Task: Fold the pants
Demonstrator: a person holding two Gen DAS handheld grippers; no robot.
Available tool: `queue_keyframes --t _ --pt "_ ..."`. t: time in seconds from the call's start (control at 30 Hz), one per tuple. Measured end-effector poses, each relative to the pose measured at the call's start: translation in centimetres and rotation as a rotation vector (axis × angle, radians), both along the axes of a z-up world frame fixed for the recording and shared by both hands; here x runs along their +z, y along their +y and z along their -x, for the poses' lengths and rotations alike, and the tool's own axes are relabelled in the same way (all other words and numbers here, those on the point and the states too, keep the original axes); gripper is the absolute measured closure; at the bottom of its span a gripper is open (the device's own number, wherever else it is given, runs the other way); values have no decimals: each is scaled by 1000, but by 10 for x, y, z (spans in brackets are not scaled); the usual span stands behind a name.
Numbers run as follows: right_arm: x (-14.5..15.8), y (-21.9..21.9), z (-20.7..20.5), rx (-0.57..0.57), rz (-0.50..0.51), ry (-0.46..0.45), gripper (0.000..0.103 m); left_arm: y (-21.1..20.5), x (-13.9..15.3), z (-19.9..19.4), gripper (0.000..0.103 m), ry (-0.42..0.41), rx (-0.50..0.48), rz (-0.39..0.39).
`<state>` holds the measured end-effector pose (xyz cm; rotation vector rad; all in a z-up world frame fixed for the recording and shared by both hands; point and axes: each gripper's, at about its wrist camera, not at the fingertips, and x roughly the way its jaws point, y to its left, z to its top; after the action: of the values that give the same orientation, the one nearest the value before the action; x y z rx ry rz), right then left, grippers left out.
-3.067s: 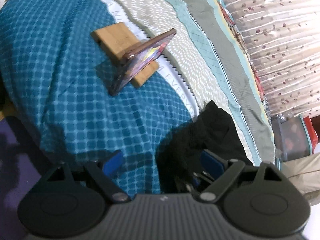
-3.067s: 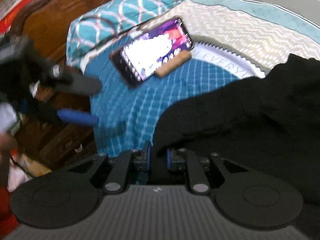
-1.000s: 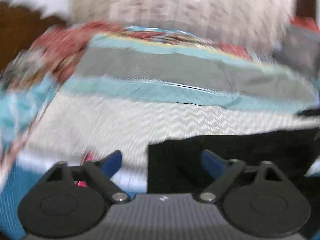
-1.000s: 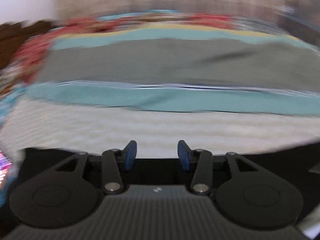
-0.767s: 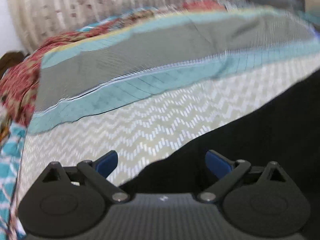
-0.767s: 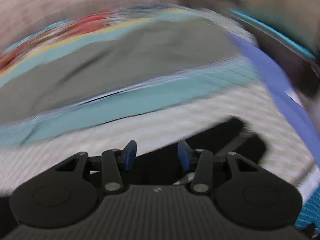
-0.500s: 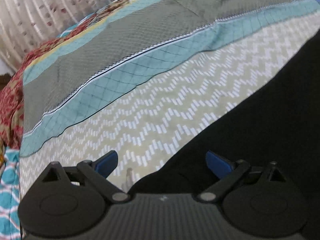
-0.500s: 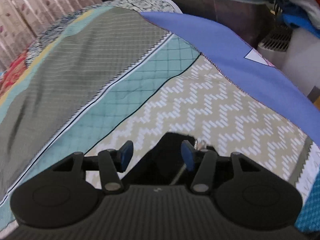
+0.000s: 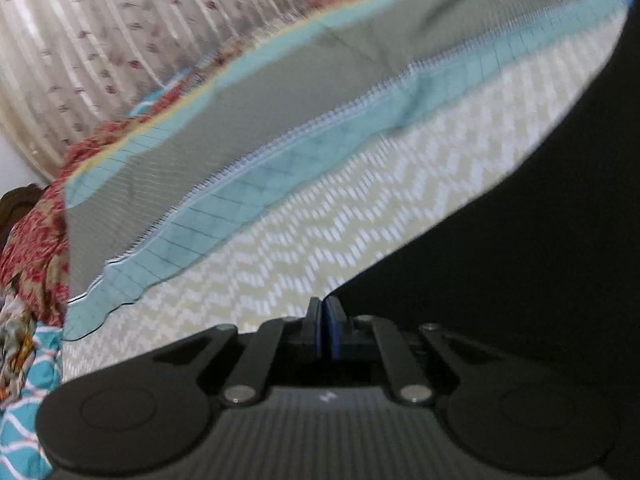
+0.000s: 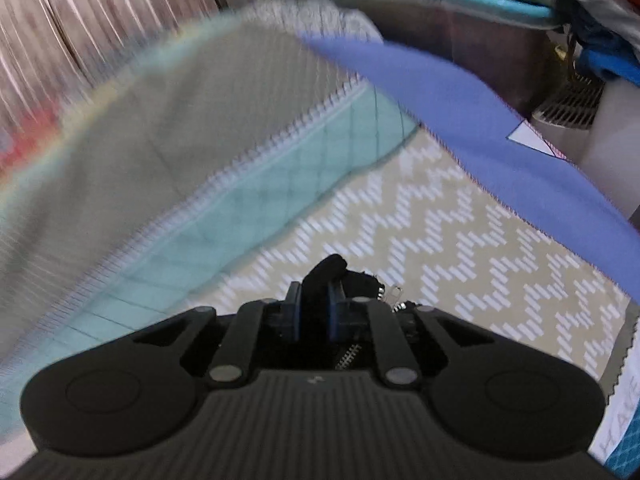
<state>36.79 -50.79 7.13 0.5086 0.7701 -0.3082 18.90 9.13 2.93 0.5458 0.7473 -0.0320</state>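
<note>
The black pants (image 9: 520, 260) lie on the patterned bedspread (image 9: 320, 220) and fill the right side of the left wrist view. My left gripper (image 9: 323, 312) is shut on the pants' edge, its blue pads pressed together. In the right wrist view my right gripper (image 10: 314, 300) is shut on a bunched fold of the black pants (image 10: 326, 270) that sticks up between the blue pads. A metal zipper pull (image 10: 394, 294) shows just right of the pads.
The bedspread has zigzag beige (image 10: 460, 240), teal and grey bands. A blue-purple sheet (image 10: 460, 120) borders the bed's right side. Striped curtains (image 9: 100, 40) hang behind. Storage boxes and clutter (image 10: 580, 40) stand beyond the bed at the right.
Both grippers have closed on the pants; half a second ago both stood open over the cloth. The views have shifted slightly and are blurred by motion.
</note>
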Motion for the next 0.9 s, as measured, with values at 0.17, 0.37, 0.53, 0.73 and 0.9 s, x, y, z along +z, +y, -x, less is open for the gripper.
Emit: queue_keyframes --t 0.17,0.37,0.53,0.73,0.9 --pt "61 -25 87 27 -117 -177 88 2 37 43 99 -99 12 80" --pt "79 -58 198 -42 -188 -275 88 6 76 126 98 -201 38 187" --pt "36 -88 279 -162 -312 -247 88 -3 82 197 98 -205 46 249" --pt "-24 -99 355 -296 -502 -226 90 -11 60 245 98 -115 88 293" --pt "-44 -104 375 -394 -550 -203 93 -6 47 253 95 -59 140 322"
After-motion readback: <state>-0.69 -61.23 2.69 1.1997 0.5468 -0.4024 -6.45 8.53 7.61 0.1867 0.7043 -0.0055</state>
